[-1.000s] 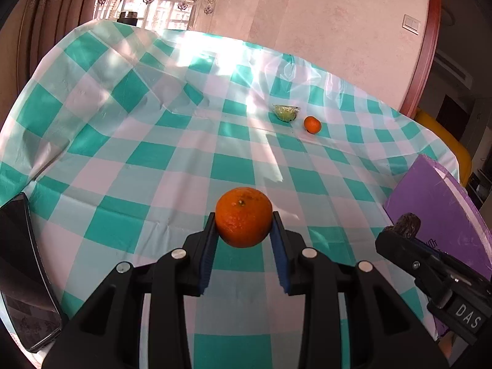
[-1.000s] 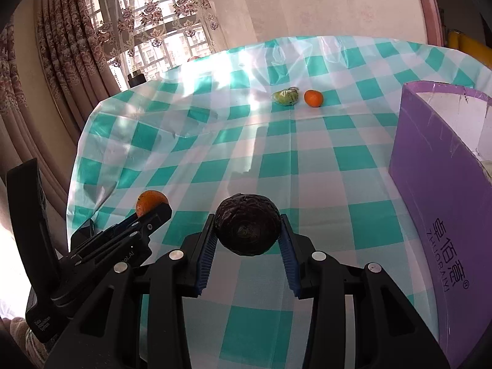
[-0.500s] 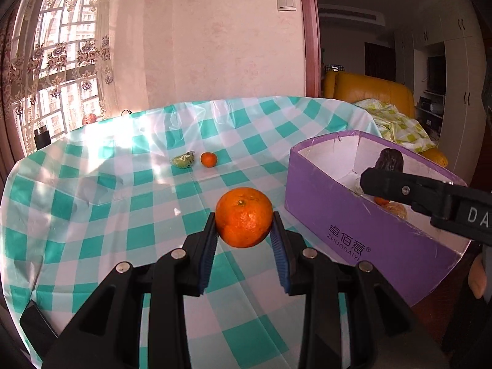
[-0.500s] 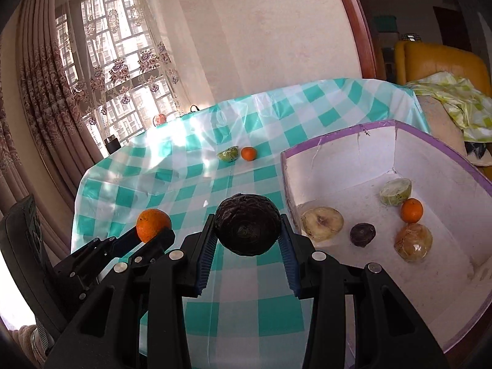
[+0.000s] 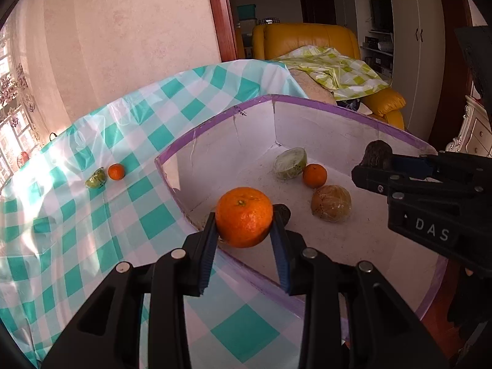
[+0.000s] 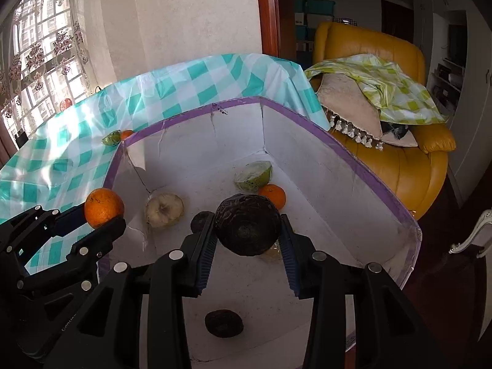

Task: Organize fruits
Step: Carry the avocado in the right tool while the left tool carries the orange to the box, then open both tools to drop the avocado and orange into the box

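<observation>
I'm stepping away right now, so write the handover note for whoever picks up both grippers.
Left gripper: shut on an orange, at the purple box's near wall.
Right gripper: shut on a dark wrinkled fruit, above the box interior.
Already in the box: green half, small orange, pale half, brownish round fruit, two dark fruits.
Left: release both held fruits into the box, then fetch the green piece and little orange out on the tablecloth.

Behind the purple box's rim (image 6: 184,117), a small orange (image 6: 126,134) and a green fruit (image 6: 111,138) show only partly. Inside the box, a pale fruit (image 6: 273,253) is mostly hidden behind the held dark fruit (image 6: 247,227).
</observation>
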`<state>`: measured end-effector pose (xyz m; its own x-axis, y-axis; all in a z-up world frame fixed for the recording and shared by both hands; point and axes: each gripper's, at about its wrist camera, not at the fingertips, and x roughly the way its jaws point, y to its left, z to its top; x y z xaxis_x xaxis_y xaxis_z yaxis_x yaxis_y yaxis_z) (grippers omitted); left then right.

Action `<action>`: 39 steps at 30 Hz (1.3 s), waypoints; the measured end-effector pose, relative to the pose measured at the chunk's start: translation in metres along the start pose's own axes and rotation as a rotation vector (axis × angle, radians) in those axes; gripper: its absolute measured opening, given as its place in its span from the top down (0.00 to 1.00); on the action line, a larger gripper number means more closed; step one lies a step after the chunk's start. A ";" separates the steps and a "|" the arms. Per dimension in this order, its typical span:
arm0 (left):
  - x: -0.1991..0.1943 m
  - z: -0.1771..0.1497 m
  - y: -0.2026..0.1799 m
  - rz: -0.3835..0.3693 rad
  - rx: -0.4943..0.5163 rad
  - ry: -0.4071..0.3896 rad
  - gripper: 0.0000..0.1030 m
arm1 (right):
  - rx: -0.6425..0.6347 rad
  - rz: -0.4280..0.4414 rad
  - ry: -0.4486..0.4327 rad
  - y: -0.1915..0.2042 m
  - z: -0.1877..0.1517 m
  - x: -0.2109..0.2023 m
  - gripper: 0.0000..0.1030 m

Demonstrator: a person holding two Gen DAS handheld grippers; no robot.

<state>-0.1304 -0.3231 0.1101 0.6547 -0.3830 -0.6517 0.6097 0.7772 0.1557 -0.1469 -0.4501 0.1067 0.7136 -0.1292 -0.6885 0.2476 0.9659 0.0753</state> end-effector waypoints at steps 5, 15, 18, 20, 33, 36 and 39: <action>0.035 0.010 -0.029 -0.012 0.108 0.122 0.67 | -0.065 -0.070 0.075 -0.009 -0.003 0.021 0.61; 0.070 0.012 -0.047 0.054 0.200 0.274 0.66 | -0.140 -0.126 0.138 -0.013 -0.009 0.041 0.61; 0.076 0.015 -0.047 0.027 0.190 0.308 0.66 | -0.149 -0.136 0.148 -0.013 -0.007 0.042 0.61; 0.077 0.013 -0.049 0.035 0.193 0.310 0.66 | -0.148 -0.134 0.150 -0.014 -0.007 0.042 0.61; 0.062 0.013 -0.047 0.028 0.193 0.222 0.26 | -0.082 -0.154 0.099 -0.020 -0.006 0.028 0.23; 0.047 0.012 -0.040 0.065 0.209 0.147 0.22 | -0.054 -0.150 0.068 -0.021 -0.007 0.022 0.19; 0.014 0.011 -0.019 0.163 0.180 0.020 0.22 | -0.017 -0.133 -0.016 -0.019 -0.007 0.003 0.19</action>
<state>-0.1279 -0.3483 0.1063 0.7431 -0.2487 -0.6213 0.5677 0.7257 0.3886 -0.1535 -0.4672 0.0980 0.6859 -0.2598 -0.6798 0.3295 0.9437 -0.0282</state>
